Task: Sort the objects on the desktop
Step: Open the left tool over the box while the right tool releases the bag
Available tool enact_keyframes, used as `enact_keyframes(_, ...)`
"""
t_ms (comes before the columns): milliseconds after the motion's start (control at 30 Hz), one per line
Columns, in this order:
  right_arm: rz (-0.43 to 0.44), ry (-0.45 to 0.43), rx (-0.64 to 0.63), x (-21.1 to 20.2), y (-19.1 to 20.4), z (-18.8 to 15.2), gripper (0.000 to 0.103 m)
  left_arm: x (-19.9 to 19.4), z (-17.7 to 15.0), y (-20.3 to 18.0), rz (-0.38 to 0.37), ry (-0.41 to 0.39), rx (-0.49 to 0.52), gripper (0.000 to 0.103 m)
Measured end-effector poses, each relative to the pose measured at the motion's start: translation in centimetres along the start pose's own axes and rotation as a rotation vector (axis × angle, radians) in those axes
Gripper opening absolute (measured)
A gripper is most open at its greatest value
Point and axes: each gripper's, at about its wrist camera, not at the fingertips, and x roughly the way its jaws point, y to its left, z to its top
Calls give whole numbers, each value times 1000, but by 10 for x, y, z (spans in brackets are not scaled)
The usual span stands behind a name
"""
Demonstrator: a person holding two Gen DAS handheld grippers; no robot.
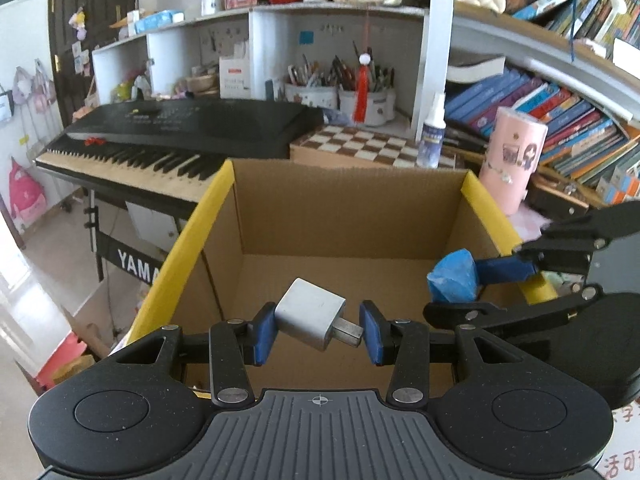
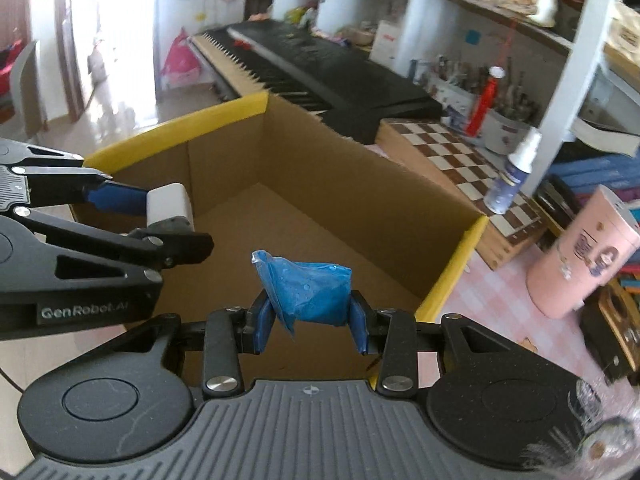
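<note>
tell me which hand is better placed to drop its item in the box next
Left, marginally. The left gripper holds the white charger over the middle of the cardboard box; the right gripper holds its blue packet close to the yellow-taped right rim.

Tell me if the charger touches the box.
Apart. Left wrist view: the charger hangs in the left claw, above the box floor.

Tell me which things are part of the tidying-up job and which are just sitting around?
Part of the job:
- white charger in the left gripper
- blue packet in the right gripper
- cardboard box

Just sitting around:
- keyboard
- chessboard
- spray bottle
- pink tin
- books
</note>
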Motion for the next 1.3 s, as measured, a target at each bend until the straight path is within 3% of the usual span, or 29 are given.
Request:
enact_keyframes(333, 25, 56, -183, 21, -2, 4, 37, 14, -4, -6, 22, 59, 30, 43)
enact_keyframes(600, 89, 68, -307, 22, -4, 1, 36, 10, -13, -13, -19, 95, -45, 43)
enact_keyframes(867, 54, 85, -405, 33, -2, 3, 37, 21, -13, -12, 20, 101, -34, 43)
enact_keyframes(1067, 50, 79, -416, 37, -2, 3, 43, 24, -12, -14, 24, 106, -26, 46)
enact_keyframes(1300, 62, 73, -393, 33, -4, 5, 47, 13, -7, -18, 38, 51, 6, 59)
